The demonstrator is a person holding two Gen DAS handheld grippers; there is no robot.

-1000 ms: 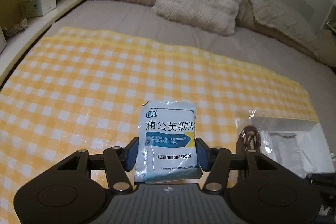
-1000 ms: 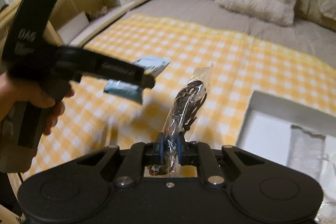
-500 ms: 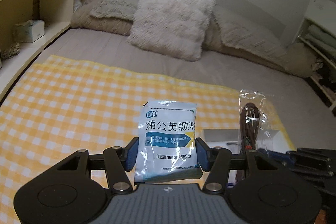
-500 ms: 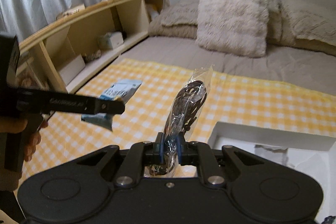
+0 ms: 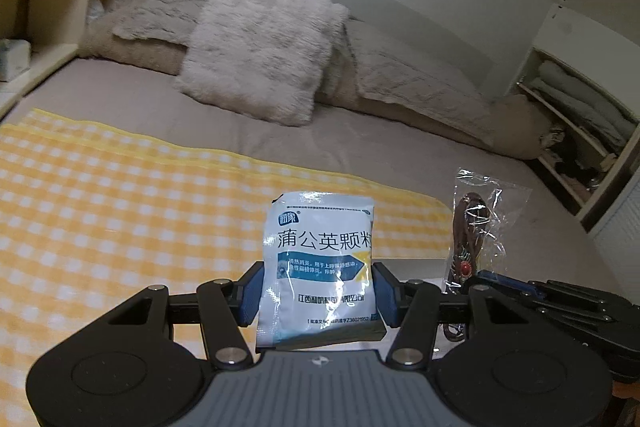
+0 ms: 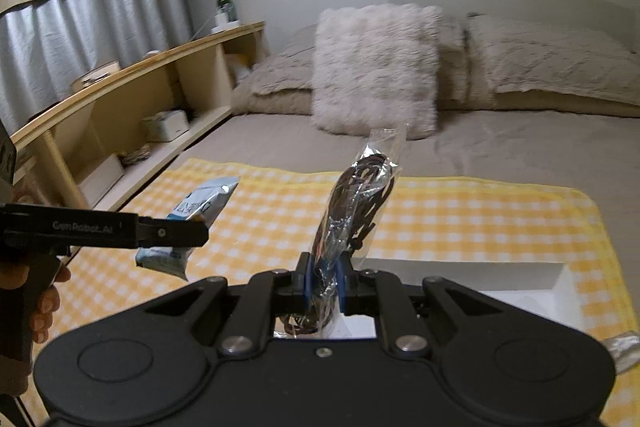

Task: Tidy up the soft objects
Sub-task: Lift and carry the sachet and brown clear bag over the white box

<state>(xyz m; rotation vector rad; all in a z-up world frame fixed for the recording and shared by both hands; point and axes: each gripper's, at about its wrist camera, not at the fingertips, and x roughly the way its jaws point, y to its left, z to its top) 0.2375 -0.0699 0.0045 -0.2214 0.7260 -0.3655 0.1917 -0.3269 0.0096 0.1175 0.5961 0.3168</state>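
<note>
My left gripper is shut on a white and blue medicine sachet, which stands upright between the blue pads above the yellow checked cloth. My right gripper is shut on a clear plastic bag of dark brown cord, which sticks up and leans right. The same bag shows at the right of the left wrist view. From the right wrist view, the left gripper and its sachet hang at the left, with a hand on the handle.
A white open box lies on the cloth under the right gripper. A fluffy cushion and beige pillows lie at the head of the bed. Wooden shelving runs along the left side, and a white shelf unit stands at the right.
Both grippers have risen and tilted up, each still holding its packet. The views now take in more of the pillows and wall, and the white box has sunk to the bottom of the frames.
</note>
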